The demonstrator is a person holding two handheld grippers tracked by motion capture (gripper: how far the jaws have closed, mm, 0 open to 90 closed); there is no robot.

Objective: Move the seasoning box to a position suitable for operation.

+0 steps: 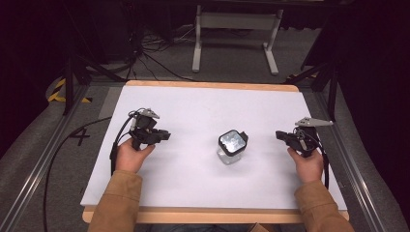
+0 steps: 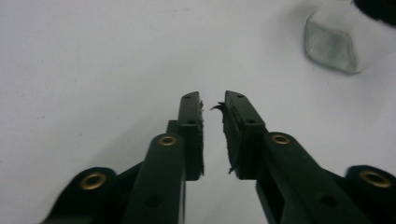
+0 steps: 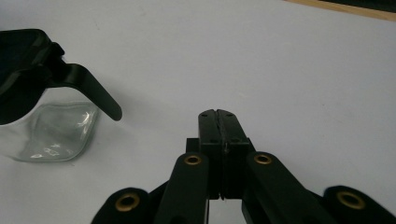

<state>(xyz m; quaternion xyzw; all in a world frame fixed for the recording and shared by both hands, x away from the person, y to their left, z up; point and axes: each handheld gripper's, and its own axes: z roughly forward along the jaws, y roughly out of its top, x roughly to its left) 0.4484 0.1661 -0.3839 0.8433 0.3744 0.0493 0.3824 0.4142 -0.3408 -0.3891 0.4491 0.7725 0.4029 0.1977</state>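
A square clear glass jar [image 1: 231,147] with a black clamp lid stands near the middle of the white tabletop [image 1: 193,106]. My left gripper [image 1: 166,136] is held at the table's left and points right toward the jar, well apart from it. In the left gripper view its jaws [image 2: 212,97] stand a narrow gap apart with nothing between them, and the jar's glass base [image 2: 332,44] shows at top right. My right gripper [image 1: 279,135] sits to the right of the jar, pointing left. Its jaws [image 3: 217,112] are pressed together and empty, with the jar [image 3: 53,131] at the left.
The white sheet lies on a wooden board whose edge [image 1: 208,85] shows at the back. Metal rails [image 1: 36,169] run along both sides. On the floor beyond lie black cables [image 1: 154,58], and a white stand [image 1: 237,29] rises there.
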